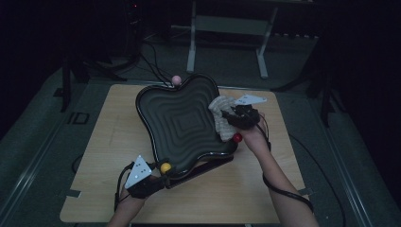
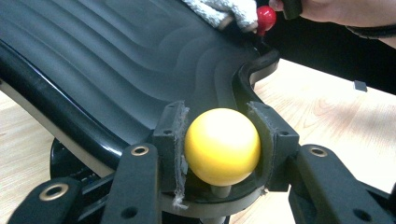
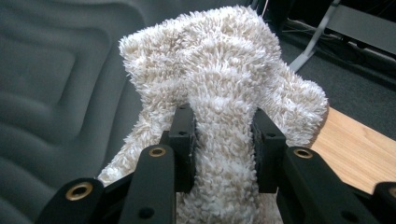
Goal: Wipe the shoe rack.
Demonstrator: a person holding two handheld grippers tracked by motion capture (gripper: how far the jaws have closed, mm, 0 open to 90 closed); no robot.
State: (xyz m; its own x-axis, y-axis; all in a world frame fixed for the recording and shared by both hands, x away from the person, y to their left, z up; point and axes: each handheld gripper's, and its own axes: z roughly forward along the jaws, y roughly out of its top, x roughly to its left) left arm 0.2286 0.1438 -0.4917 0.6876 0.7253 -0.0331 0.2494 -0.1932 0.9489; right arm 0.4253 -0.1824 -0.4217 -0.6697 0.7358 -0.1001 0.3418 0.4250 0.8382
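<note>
At seven o'clock on the table [image 1: 94,142]: left gripper [image 2: 222,154] pinching the yellow ball [image 2: 222,145] at the near corner of the black ridged tray [image 1: 175,120], one pad on each side of it, fingers [image 2: 170,140] partly spread around its width. Toward twelve o'clock, a pink ball [image 1: 176,80] at the tray's far edge. At three o'clock: right gripper [image 3: 223,144] clamped on the fluffy cream cloth [image 3: 224,93], a fold bunched between the pads, the rest spilling ahead onto the tray's right rim. Just below that, at four o'clock, a red ball [image 1: 237,137] beside the hand.
</note>
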